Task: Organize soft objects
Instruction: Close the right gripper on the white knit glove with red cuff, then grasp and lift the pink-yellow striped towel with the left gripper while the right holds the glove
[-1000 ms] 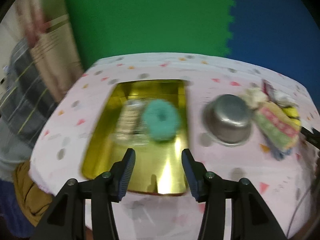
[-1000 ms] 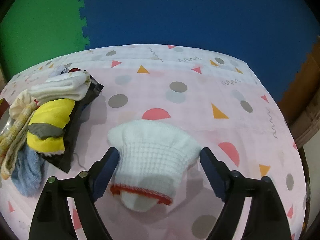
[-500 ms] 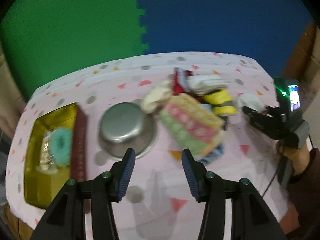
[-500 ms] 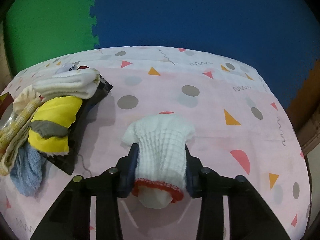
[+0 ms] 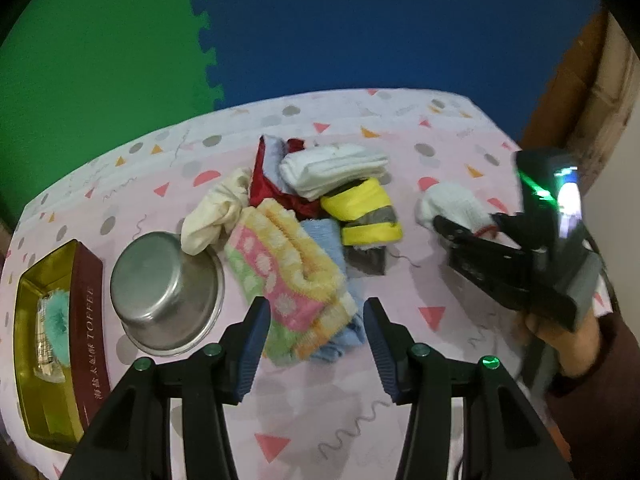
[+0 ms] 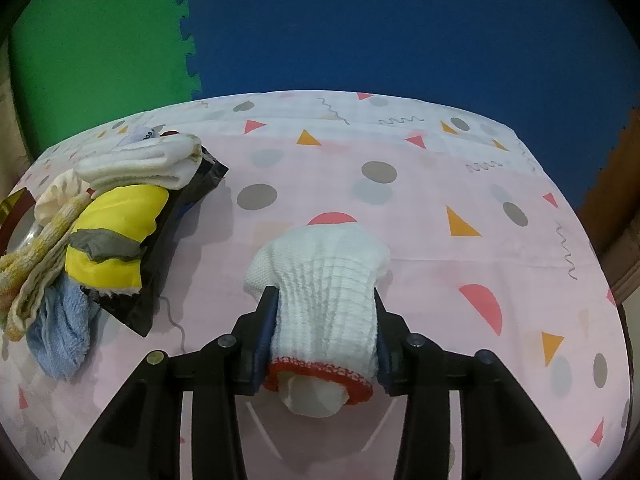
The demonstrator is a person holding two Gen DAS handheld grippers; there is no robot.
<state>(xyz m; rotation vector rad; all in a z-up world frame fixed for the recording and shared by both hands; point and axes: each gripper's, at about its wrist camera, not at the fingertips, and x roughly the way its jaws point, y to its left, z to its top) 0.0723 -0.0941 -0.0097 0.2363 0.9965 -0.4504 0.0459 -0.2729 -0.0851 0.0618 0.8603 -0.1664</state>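
Note:
My right gripper (image 6: 324,320) is shut on a white knit glove with a red cuff (image 6: 320,280), held just above the pink tablecloth; it also shows in the left wrist view (image 5: 452,204). A pile of soft things lies on the cloth: a striped pastel towel (image 5: 288,272), a blue cloth (image 5: 324,240), a yellow-and-grey roll (image 5: 368,212), folded white socks (image 5: 332,168), a cream cloth (image 5: 216,212) and a red cloth (image 5: 264,184). My left gripper (image 5: 316,320) is open and empty, just in front of the towel's near end.
An upturned steel bowl (image 5: 168,292) sits left of the pile. A gold-lined toffee tin (image 5: 44,360) at the far left holds a teal fluffy thing (image 5: 58,320). The table edge runs close on the right. Green and blue foam mats stand behind.
My left gripper swung right from over the tin to the soft pile. My right gripper closed on the white glove and lifted it slightly.

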